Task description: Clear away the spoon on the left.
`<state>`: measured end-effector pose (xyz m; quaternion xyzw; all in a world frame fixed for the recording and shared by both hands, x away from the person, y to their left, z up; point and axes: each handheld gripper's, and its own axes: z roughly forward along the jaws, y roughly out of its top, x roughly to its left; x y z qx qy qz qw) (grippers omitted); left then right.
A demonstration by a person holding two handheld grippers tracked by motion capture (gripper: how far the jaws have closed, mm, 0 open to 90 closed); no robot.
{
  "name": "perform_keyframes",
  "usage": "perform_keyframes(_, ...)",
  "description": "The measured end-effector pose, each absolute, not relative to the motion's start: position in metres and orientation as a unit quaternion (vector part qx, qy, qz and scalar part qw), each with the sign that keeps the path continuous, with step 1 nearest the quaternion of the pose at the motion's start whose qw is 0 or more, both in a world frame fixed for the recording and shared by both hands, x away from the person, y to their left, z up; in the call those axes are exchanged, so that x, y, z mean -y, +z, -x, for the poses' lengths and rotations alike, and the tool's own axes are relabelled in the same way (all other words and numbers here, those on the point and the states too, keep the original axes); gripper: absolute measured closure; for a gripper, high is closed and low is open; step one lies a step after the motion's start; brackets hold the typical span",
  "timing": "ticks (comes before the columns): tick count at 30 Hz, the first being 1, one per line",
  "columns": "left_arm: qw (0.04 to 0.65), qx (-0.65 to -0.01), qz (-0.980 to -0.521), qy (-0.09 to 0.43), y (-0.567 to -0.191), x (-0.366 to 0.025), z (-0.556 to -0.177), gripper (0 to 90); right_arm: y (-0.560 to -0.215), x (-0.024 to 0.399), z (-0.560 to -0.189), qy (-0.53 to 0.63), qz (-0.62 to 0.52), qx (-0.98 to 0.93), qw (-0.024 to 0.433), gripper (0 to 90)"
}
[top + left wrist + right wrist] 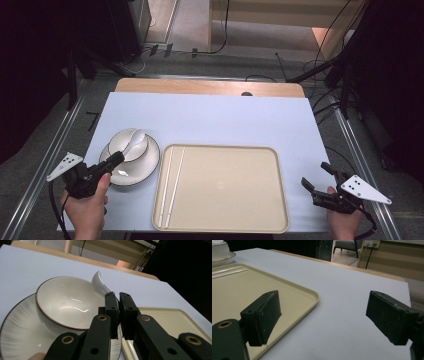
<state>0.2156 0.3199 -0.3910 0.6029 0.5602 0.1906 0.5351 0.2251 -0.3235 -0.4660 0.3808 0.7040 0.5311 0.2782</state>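
Apparently the left claw (pixel 118 305), jaws together on the rim of the round white ribbed plate (pixel 145 172) under the white bowl (pixel 120 141), must lift it toward the beige tray (pixel 280 187); the right claw (pixel 317 187) waits apart

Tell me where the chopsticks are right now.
In the high view the chopsticks lie side by side along the left edge of the beige tray, just right of the plate that carries the bowl and spoon.

Bright table amid dark surroundings, glare inside bowl (pixel 67 303), perhaps slightly soft focus
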Motion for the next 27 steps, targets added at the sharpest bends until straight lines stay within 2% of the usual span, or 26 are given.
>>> perform_keyframes(27,0.543,-0.513,-0.648,0.151,-0.4,-0.251,-0.228,86.7,-0.464,0.326,-0.223,0.536,-0.382,-0.697,0.283,13.1)
